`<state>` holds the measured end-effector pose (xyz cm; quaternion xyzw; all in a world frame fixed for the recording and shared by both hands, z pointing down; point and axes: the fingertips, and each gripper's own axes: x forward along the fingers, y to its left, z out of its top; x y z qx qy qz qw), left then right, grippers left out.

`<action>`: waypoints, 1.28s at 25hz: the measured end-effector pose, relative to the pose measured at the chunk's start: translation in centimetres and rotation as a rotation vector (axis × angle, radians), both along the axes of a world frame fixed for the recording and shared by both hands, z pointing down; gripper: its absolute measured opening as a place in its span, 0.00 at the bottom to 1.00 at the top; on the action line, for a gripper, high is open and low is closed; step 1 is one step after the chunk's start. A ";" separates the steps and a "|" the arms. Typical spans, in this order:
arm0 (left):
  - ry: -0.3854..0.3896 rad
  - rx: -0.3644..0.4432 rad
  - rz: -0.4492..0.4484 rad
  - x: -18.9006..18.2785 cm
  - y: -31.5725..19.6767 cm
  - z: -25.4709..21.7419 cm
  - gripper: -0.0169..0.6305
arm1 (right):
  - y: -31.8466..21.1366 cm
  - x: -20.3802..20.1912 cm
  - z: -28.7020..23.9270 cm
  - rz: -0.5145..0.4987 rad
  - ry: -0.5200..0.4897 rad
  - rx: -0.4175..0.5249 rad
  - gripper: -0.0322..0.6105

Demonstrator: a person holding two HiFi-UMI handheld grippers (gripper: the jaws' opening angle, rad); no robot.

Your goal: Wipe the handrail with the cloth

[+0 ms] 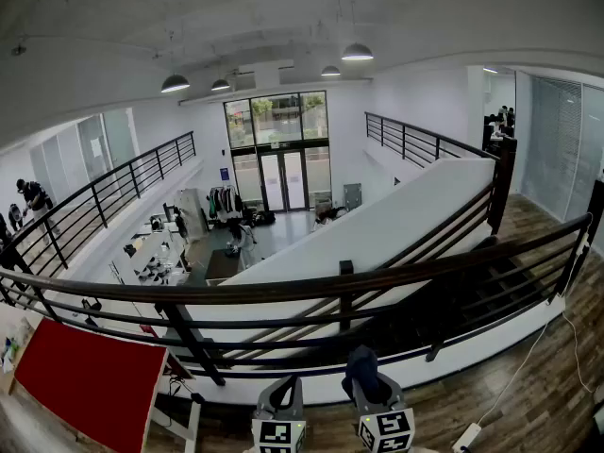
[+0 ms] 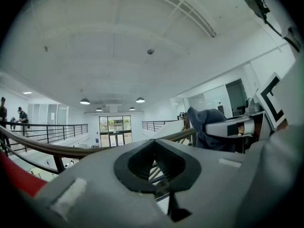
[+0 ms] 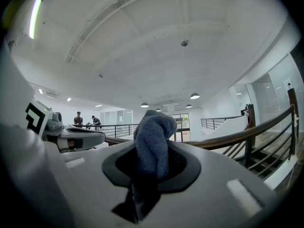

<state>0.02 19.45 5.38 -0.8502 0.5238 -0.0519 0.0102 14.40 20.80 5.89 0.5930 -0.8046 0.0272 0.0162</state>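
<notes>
Right tongs (image 3: 154, 164): jaws clamped on one bunched blue terry cloth (image 3: 153, 140). The fold stands up out of the jaws, soft and nubbly, and a tail hangs below them.

Left tongs (image 2: 156, 164): jaws drawn together, nothing between them. They sit just beside the right pair. That makes two tongs, each grey-bodied with a marker cube.

Cloth sits on the near side of the curved dark wooden handrail (image 1: 283, 289), clear of its top rail in the head view. Rail is smooth and rounded, set on black metal posts and bars.

Brown plank floor (image 1: 538, 385) underfoot, with one white cable (image 1: 528, 352) trailing across it. One flat red panel (image 1: 90, 380) lower left.

Beyond lies an open atrium with four round pendant lamps (image 1: 357, 53). Two people (image 1: 33, 196) stand on the far left balcony.
</notes>
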 end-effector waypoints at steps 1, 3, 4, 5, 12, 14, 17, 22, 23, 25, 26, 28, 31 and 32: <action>-0.003 0.002 0.002 0.3 -0.3 -0.1 0.03 | -0.2 0.2 0.1 -0.001 -0.004 -0.009 0.19; -0.006 0.004 0.004 0.7 -0.8 -0.2 0.03 | -0.6 0.6 0.1 -0.001 -0.008 -0.021 0.19; -0.006 0.003 0.004 0.8 -1.1 -0.1 0.03 | -0.7 0.7 0.1 -0.001 -0.009 -0.024 0.19; -0.003 0.000 0.003 0.9 -1.2 0.3 0.03 | -0.8 0.9 0.1 -0.001 -0.010 -0.025 0.19; 0.017 -0.028 0.019 3.7 -1.5 1.0 0.03 | -0.7 3.4 0.1 -0.001 -0.027 -0.020 0.19; 0.008 -0.032 0.022 4.9 -1.6 1.0 0.03 | -0.8 4.3 0.1 -0.006 -0.037 -0.021 0.19; -0.012 -0.039 0.024 6.6 -1.7 1.2 0.03 | -1.1 5.6 0.4 -0.016 -0.062 -0.029 0.19; -0.022 -0.058 0.014 8.7 -1.5 1.6 0.03 | -1.2 7.7 0.7 -0.031 -0.082 -0.034 0.19; -0.026 -0.060 0.013 9.0 -1.4 1.6 0.03 | -1.2 8.0 0.7 -0.031 -0.087 -0.034 0.19; -0.039 -0.065 0.018 9.4 -1.2 1.8 0.03 | -1.1 8.4 0.9 -0.026 -0.100 -0.038 0.19; -0.044 -0.067 0.022 9.7 -1.0 1.8 0.03 | -1.0 8.7 1.0 -0.022 -0.105 -0.041 0.19; -0.047 -0.069 0.028 10.1 -1.1 1.8 0.03 | -0.9 9.3 1.0 -0.011 -0.110 -0.042 0.19; -0.046 -0.069 0.042 10.8 -1.8 1.6 0.03 | -1.4 10.1 0.8 0.005 -0.116 -0.041 0.19; -0.046 -0.071 0.050 11.2 -2.0 1.7 0.03 | -1.6 10.4 1.0 0.012 -0.117 -0.044 0.19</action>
